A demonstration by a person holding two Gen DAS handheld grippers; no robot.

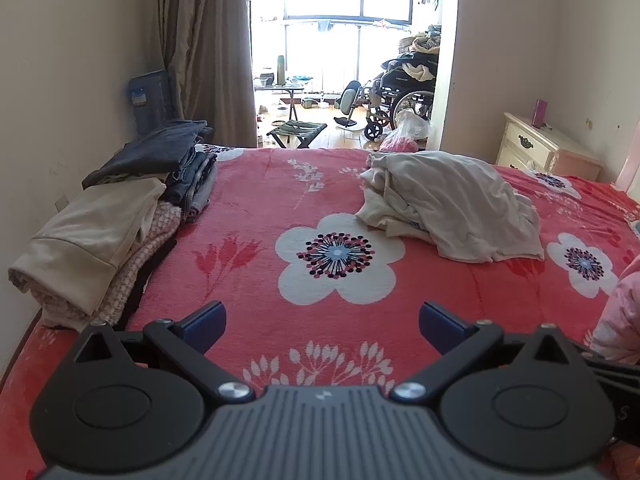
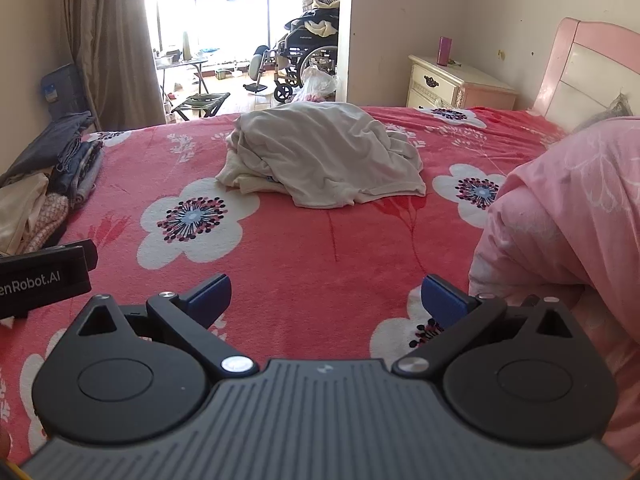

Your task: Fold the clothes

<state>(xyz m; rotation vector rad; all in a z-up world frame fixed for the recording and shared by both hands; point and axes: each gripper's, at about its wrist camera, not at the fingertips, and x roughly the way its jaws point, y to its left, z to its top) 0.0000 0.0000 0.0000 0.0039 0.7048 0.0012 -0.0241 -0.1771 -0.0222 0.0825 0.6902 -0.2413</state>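
A crumpled heap of pale grey and cream clothes (image 1: 452,208) (image 2: 328,156) lies on the red flowered bedspread (image 1: 256,208) (image 2: 304,248), well beyond both grippers. Folded clothes (image 1: 112,220) (image 2: 44,196) are stacked along the bed's left edge, cream and knit pieces in front, dark jeans behind. My left gripper (image 1: 322,326) hovers over the near part of the bed, open, nothing between its blue pads. My right gripper (image 2: 326,298) is likewise open and empty. The left gripper's black body (image 2: 44,280) shows at the left edge of the right wrist view.
A pink quilt (image 2: 568,232) (image 1: 620,312) is bunched on the right, close to my right gripper. Behind the bed stand a cream nightstand (image 1: 536,146) (image 2: 452,84), a pink headboard (image 2: 584,64), a brown curtain (image 1: 200,48) and a doorway with a wheelchair (image 1: 400,92) beyond.
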